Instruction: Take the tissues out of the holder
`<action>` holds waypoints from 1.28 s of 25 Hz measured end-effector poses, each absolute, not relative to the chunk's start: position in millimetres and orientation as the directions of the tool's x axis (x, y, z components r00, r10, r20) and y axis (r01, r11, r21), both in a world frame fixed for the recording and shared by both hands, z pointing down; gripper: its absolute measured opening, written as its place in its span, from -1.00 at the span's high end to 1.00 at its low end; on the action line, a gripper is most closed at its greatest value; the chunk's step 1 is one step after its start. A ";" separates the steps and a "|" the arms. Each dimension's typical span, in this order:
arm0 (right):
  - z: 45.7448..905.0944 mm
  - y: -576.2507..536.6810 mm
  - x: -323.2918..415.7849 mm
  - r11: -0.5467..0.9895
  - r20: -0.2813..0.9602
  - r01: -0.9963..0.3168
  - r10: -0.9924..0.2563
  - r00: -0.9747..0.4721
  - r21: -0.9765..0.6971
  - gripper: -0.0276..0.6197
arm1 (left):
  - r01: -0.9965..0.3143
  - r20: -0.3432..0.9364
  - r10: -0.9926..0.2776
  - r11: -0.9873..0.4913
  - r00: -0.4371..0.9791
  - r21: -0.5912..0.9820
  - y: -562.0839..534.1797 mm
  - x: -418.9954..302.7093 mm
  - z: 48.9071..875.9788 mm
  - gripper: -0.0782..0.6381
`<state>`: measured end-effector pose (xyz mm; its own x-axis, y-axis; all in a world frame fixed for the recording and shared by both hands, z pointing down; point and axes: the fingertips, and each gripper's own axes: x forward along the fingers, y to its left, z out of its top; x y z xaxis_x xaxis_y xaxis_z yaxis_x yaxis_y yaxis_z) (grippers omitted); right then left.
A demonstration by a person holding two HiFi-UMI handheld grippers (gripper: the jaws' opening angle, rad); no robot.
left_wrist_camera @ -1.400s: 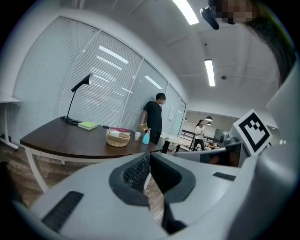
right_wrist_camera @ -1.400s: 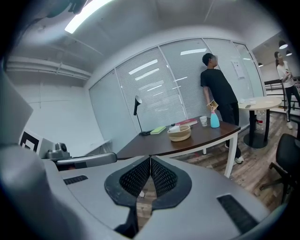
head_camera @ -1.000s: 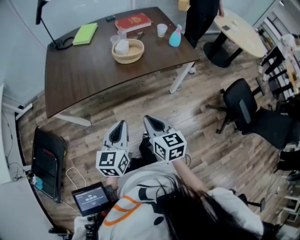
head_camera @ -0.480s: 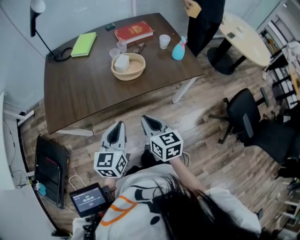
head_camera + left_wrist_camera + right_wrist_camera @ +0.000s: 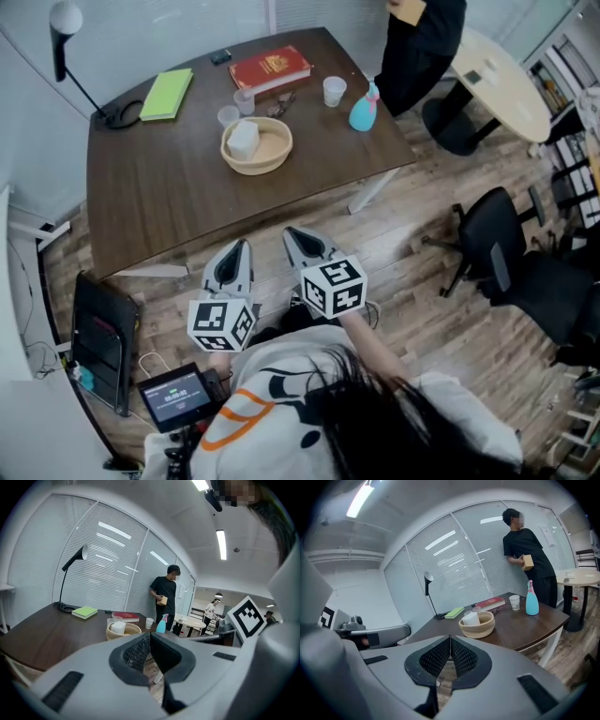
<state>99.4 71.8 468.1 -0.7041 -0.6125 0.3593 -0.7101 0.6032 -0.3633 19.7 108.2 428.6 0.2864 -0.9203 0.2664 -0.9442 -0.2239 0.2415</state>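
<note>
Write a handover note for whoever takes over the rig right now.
Left gripper: shut, empty, held over the floor short of the table.
Right gripper: shut, empty, beside it.
Tissues: white, standing in the woven holder on the table's far half.
Done: nothing; tissues untouched.
To do: reach the holder, grip the tissues, lift them out.

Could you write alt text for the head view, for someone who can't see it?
From above, a person holds the left hand-held gripper and right hand-held gripper, both shut and empty, above a wood floor near a dark table. On the table stand a basket holding white tissues, a red book, a green notebook and a blue spray bottle.
</note>
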 end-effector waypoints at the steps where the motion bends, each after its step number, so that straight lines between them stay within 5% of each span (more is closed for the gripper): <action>1: 469.8 67.6 100.6 0.601 0.363 -0.712 -0.612 -0.703 -0.364 0.87 | -0.945 0.270 -0.920 -0.221 0.284 0.242 105.5 20.3 430.6 0.78; 16: 480.0 46.1 66.7 0.636 0.396 -0.669 -0.541 -0.742 -0.385 0.87 | -0.957 0.296 -0.932 -0.134 0.211 0.258 86.9 -14.7 438.9 0.78; 32: 480.9 -47.9 24.4 0.532 0.427 -0.763 -0.632 -0.647 -0.368 0.87 | -0.917 0.270 -0.892 -0.287 0.361 0.277 -27.3 -64.3 433.6 0.78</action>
